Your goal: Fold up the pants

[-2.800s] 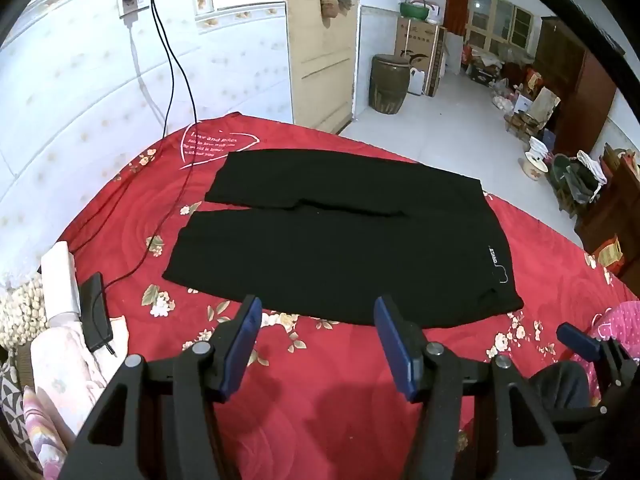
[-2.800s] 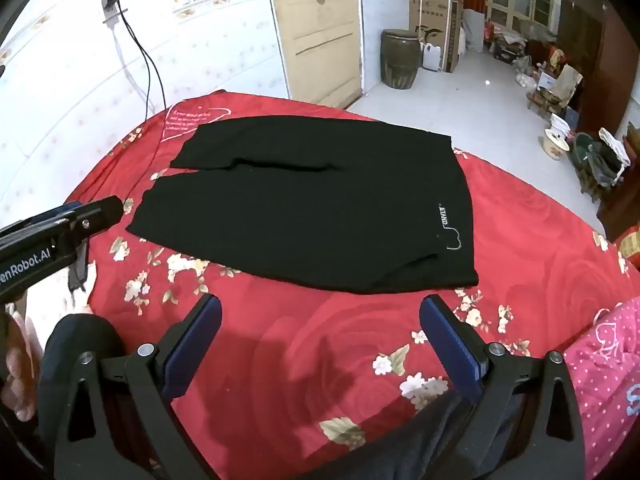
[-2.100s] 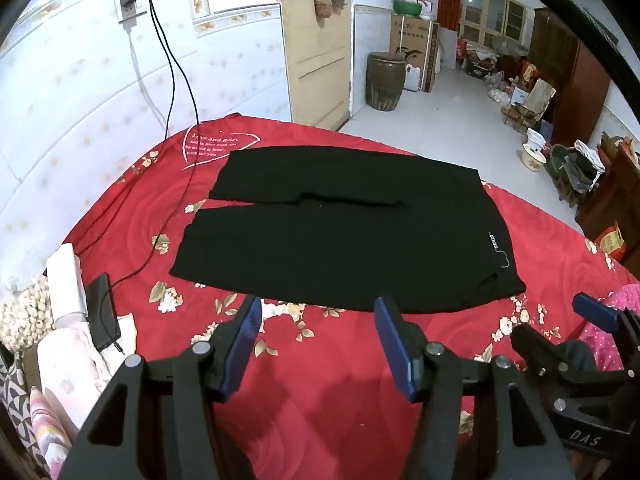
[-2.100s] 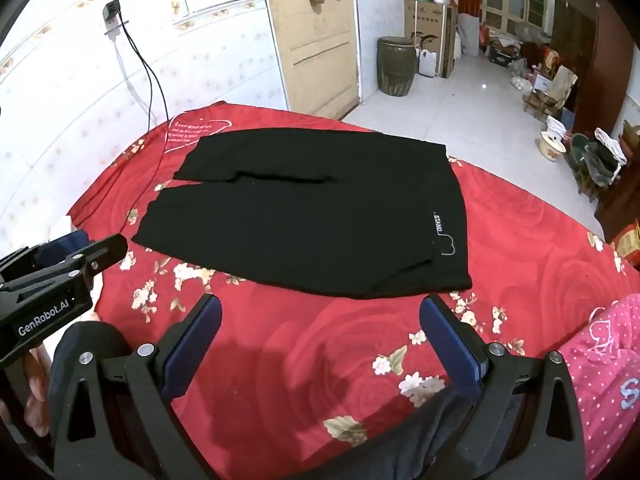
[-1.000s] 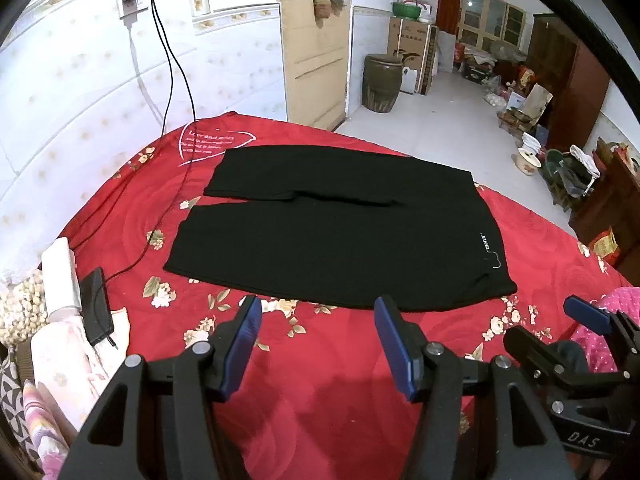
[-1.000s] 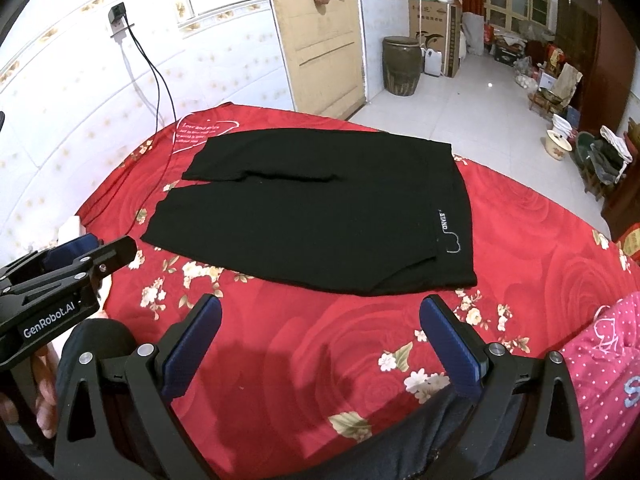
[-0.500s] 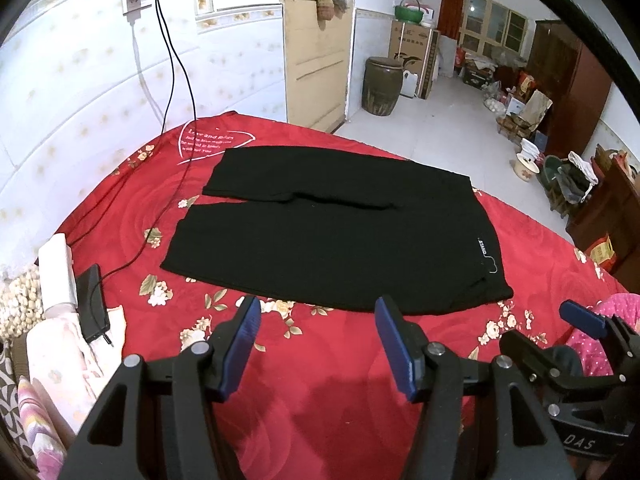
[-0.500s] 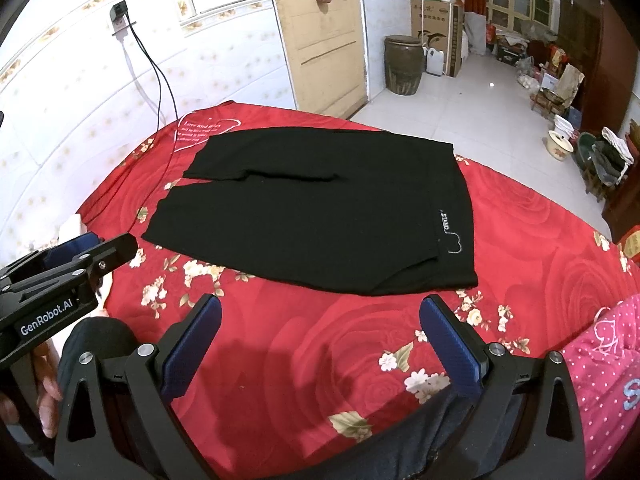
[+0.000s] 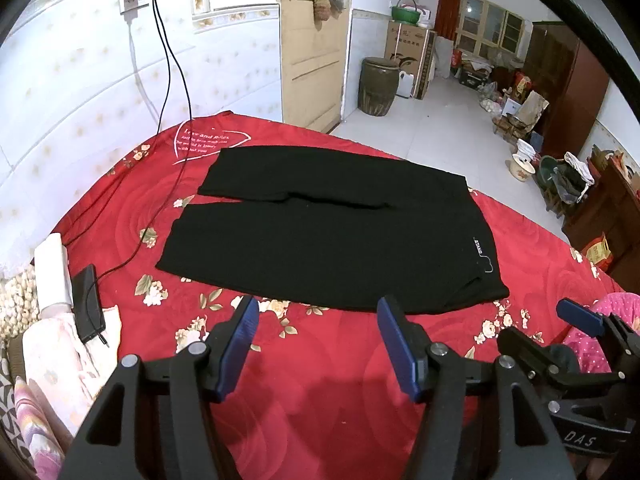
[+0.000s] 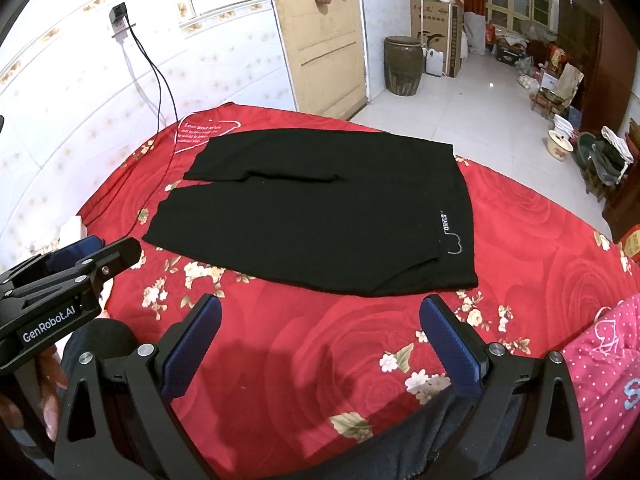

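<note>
Black pants [image 9: 328, 236] [image 10: 320, 216] lie flat on a red flowered bedspread [image 9: 304, 408], legs pointing left, waistband with white lettering at the right. My left gripper [image 9: 318, 312] hovers open just short of the pants' near edge, nothing between its blue pads. My right gripper [image 10: 320, 312] is also open and empty, held above the bedspread near the same edge. In the right wrist view the left gripper's side [image 10: 68, 276] shows at the left, with a hand on it.
A black phone [image 9: 89, 304] on a cable, a white box [image 9: 52, 268] and pale bedding [image 9: 60, 364] lie at the bed's left. Pink dotted fabric [image 10: 604, 376] lies at the right. Beyond the bed is a tiled floor with a dark jar [image 9: 376, 86] and cupboards.
Both views have shifted only slightly; the pants lie unmoved and both grippers stay open above the near part of the bed.
</note>
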`<state>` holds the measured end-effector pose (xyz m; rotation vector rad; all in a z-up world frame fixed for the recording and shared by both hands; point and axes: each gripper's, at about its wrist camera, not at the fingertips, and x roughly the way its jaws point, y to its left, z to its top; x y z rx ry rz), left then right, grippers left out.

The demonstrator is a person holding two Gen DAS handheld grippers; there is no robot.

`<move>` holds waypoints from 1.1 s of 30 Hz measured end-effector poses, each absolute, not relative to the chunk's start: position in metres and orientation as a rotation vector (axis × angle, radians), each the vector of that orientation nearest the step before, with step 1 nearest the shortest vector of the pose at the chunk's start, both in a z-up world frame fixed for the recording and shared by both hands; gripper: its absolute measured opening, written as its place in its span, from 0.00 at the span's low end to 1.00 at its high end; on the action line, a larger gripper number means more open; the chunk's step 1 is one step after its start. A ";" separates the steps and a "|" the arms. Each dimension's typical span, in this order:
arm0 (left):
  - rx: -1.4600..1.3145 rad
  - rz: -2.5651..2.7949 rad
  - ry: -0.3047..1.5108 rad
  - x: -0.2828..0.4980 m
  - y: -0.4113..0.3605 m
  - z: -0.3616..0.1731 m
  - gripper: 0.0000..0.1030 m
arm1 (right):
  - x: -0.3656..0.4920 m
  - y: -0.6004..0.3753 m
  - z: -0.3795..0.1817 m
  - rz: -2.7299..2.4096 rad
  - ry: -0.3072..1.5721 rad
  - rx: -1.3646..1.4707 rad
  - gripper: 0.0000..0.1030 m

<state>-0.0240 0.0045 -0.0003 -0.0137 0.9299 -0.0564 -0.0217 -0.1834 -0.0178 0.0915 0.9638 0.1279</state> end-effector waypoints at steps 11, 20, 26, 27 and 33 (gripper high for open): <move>-0.013 -0.060 0.931 -0.025 0.003 -0.002 0.62 | -0.022 -0.183 -0.019 0.129 0.971 0.103 0.97; -0.006 -0.046 0.935 -0.026 0.001 -0.004 0.62 | -0.022 -0.185 -0.020 0.133 0.970 0.110 0.97; -0.001 -0.040 0.939 -0.026 0.001 -0.007 0.62 | -0.022 -0.185 -0.021 0.133 0.970 0.112 0.97; 0.000 -0.042 0.940 -0.026 0.001 -0.007 0.62 | -0.022 -0.186 -0.022 0.132 0.969 0.114 0.97; 0.002 -0.045 0.948 -0.026 0.000 -0.009 0.62 | -0.022 -0.186 -0.023 0.135 0.972 0.116 0.97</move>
